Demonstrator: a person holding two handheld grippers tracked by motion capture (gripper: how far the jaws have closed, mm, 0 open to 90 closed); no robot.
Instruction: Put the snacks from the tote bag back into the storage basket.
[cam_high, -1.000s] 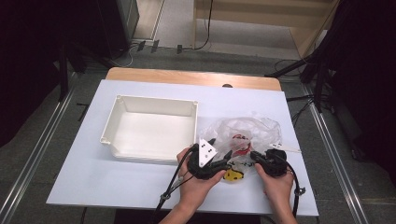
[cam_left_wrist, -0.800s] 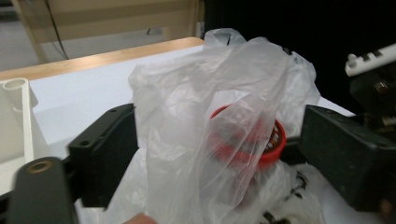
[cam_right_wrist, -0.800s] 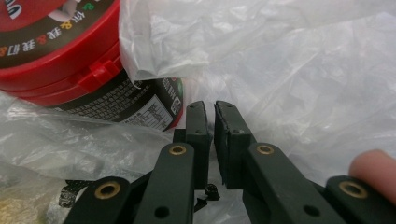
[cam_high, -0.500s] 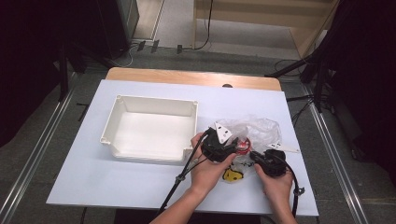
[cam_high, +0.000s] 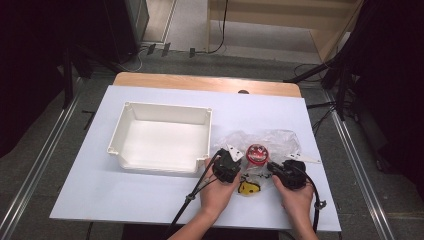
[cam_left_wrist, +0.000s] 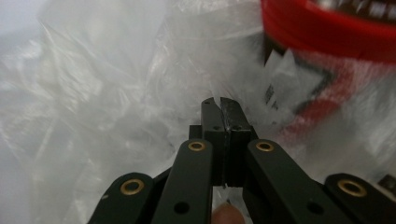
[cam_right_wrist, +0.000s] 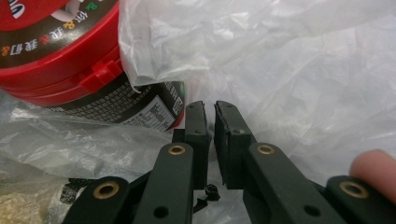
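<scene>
A crumpled clear plastic bag (cam_high: 280, 140) lies on the table right of centre, with a red-lidded can (cam_high: 257, 154) standing in its mouth. My left gripper (cam_high: 234, 159) sits at the bag's near-left edge. Its jaws have just been closing and now meet, pinching a fold of the bag's film (cam_left_wrist: 116, 93) below the can's red lid (cam_left_wrist: 327, 28). My right gripper (cam_high: 271, 166) holds the bag's near-right edge. Film (cam_right_wrist: 303, 70) lies in the thin slit between its jaws (cam_right_wrist: 210, 109), beside the can (cam_right_wrist: 56, 51).
An empty white tray (cam_high: 165, 107) stands to the left of the bag. A small yellow object (cam_high: 248, 188) lies between the two hands near the front edge of the white tabletop (cam_high: 125, 195). Dark floor and rails surround the table.
My left gripper has come down onto the bag's near-left edge and its jaws have closed. The right gripper has stayed where it was.
</scene>
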